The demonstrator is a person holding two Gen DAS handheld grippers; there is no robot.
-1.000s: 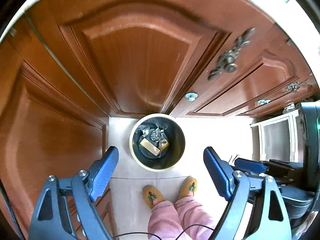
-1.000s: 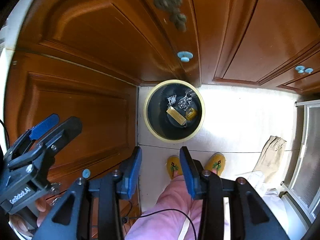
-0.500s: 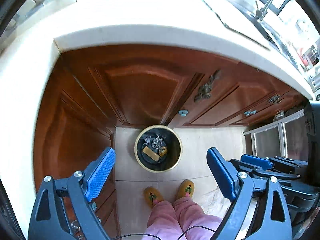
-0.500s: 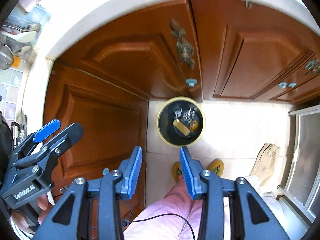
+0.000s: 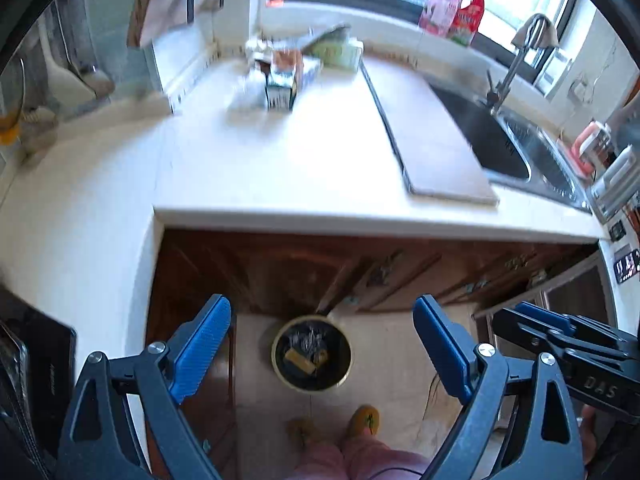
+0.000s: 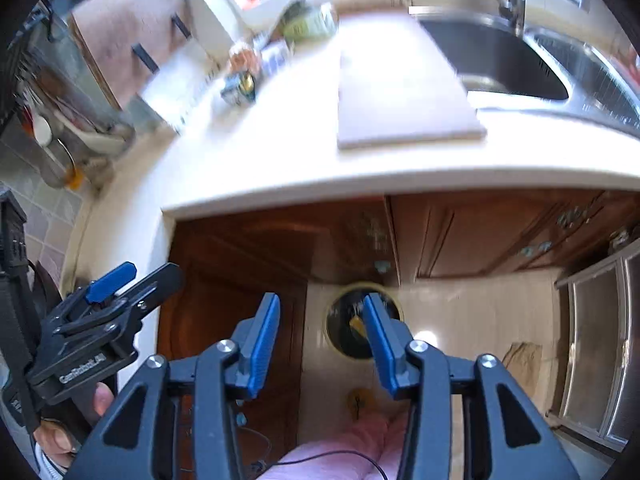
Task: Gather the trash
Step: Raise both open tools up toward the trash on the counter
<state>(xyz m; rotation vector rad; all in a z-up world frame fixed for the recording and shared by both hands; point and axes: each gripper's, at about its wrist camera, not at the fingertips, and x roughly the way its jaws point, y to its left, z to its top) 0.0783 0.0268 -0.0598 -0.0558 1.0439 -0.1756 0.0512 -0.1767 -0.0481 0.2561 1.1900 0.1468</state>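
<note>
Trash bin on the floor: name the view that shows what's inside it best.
The left wrist view. The trash bin sits whole between the open fingers, with a yellowish block and crumpled scraps visible inside. In the right wrist view the bin is blurred and one blue finger covers its right half.

A round black waste bin with a pale yellow rim (image 5: 312,354) stands upright on the tiled floor. Inside lie a tan rectangular block (image 5: 298,359) at about seven o'clock and crumpled silvery scraps (image 5: 309,339), perhaps foil, toward twelve.

On the white counter a small dark carton (image 5: 281,89) stands upright among blurred packets.
</note>
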